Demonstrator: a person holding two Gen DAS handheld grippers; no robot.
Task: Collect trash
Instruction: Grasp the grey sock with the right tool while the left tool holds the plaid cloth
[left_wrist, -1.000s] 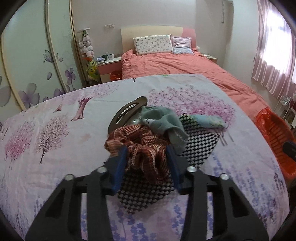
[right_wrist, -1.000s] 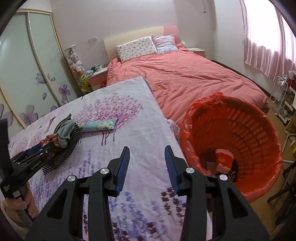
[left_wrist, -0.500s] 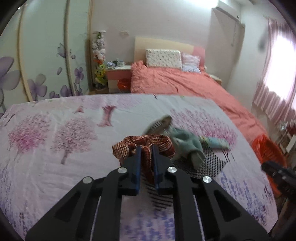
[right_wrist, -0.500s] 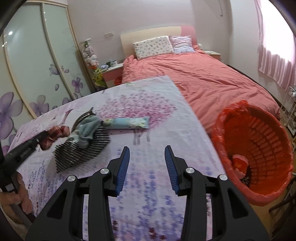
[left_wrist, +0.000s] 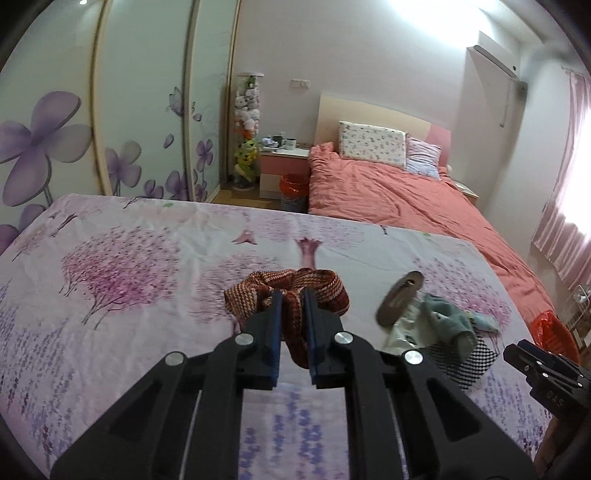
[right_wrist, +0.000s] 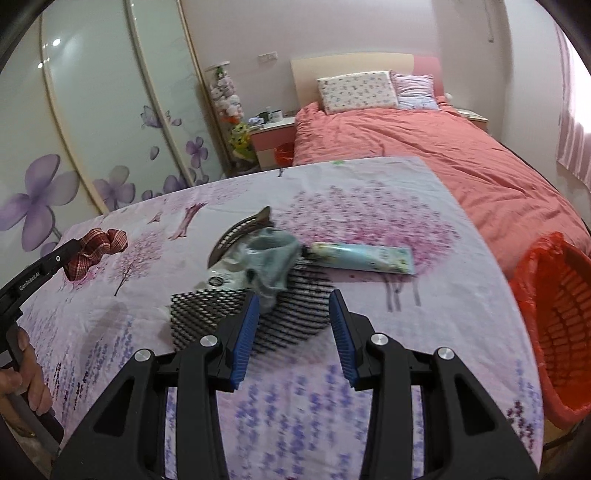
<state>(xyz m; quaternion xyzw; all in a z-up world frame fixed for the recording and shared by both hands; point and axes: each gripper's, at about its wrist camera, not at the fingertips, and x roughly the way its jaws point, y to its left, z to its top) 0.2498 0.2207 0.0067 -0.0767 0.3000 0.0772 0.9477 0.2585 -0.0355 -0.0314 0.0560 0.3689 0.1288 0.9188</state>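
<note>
change since earlier: left gripper (left_wrist: 293, 325) jaws have just been closing on the red-brown woven scrunchie (left_wrist: 288, 291), now clamped on it and lifted off the pile; before, the scrunchie lay on the black mesh with the jaws wide around it. Right gripper (right_wrist: 291, 328) has swung from the orange basket toward the pile, gap unchanged.

left wrist view
- left gripper: lower centre, narrow, blue pads pinching the scrunchie, fabric bunched above and between the fingers
- scrunchie: centre of frame, held above the floral bedsheet (left_wrist: 129, 266), clear of the other items
- pile: right of centre, brown hair clip (left_wrist: 400, 297) tilted up, teal sock (left_wrist: 447, 321) just beside it, black mesh (left_wrist: 469, 363) under them
- tube: only a pale end shows behind the sock, right side
- right gripper: black body at the lower right edge, jaws not readable here
- trash basket (left_wrist: 554, 332): orange, right edge, past the sheet's edge
- background: coral bed (left_wrist: 406, 199) upper right, flower-print wardrobe doors (left_wrist: 74, 129) upper left

right wrist view
- right gripper: lower centre, jaws partly open, nothing between the pads, hovering over the near edge of the black mesh (right_wrist: 295, 314)
- sock (right_wrist: 271, 262): centre, lying on the mesh, just above the left finger
- hair clip (right_wrist: 240, 232): upper left of the sock, touching it
- tube (right_wrist: 364, 256): pale blue floral, right of the sock, flat on the sheet
- left gripper (right_wrist: 64, 258): left edge, holding the scrunchie (right_wrist: 96, 251) well apart from the pile
- hand (right_wrist: 22, 376): lower left, on the left gripper's handle
- trash basket (right_wrist: 561, 314): orange with red liner, right edge, beside the sheet
</note>
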